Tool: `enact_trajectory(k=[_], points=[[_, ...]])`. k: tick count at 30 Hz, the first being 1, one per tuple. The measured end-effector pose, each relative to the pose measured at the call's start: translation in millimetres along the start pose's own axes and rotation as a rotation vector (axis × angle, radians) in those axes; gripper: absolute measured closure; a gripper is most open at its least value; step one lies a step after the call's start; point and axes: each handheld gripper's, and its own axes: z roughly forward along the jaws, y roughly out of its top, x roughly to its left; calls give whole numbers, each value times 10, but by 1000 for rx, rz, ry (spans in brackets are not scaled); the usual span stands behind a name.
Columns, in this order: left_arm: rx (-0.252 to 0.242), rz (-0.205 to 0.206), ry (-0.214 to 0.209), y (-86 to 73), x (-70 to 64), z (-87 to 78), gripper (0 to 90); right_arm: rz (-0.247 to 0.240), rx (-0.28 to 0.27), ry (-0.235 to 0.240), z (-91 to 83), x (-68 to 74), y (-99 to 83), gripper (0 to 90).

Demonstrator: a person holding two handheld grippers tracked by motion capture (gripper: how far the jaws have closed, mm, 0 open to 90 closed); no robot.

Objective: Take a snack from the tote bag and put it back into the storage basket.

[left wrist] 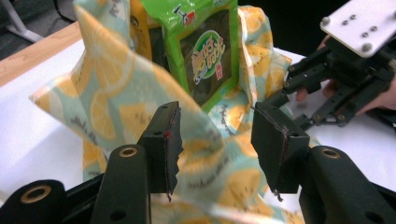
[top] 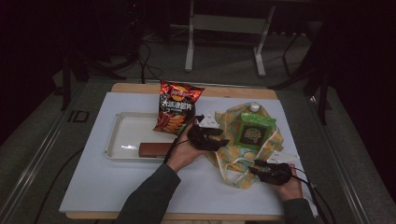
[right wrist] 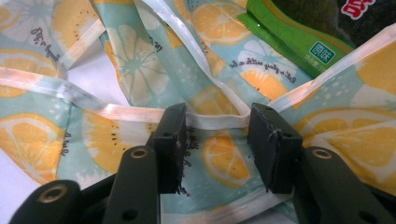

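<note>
**Lemon-print bag lies between two parted grippers**

The lemon-print bag [top: 238,154] lies crumpled toward the desk's right edge. Nearest the front edge, the right gripper [top: 271,171] has its jaws apart over the bag's white hem [right wrist: 215,120], clamping nothing. Farther in, the left gripper [top: 208,137] is also spread, fabric between its fingers [left wrist: 163,144]. Beyond, a green snack packet [top: 254,130] stands in the bag.
</note>
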Motion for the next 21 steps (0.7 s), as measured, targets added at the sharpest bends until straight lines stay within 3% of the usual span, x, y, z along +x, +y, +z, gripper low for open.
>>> enact_trajectory(k=[4,7,11,21], points=[[-9,1,-3,67,-11,67,516,2,0,2,0,-3,0,567],[-30,-4,-38,106,-39,105,516,2,0,2,-1,-2,0,565],[-16,27,-21,171,-81,168,516,1,0,2,0,-2,0,566],[18,3,4,224,-4,345,491,1,0,3,0,-3,0,564]])
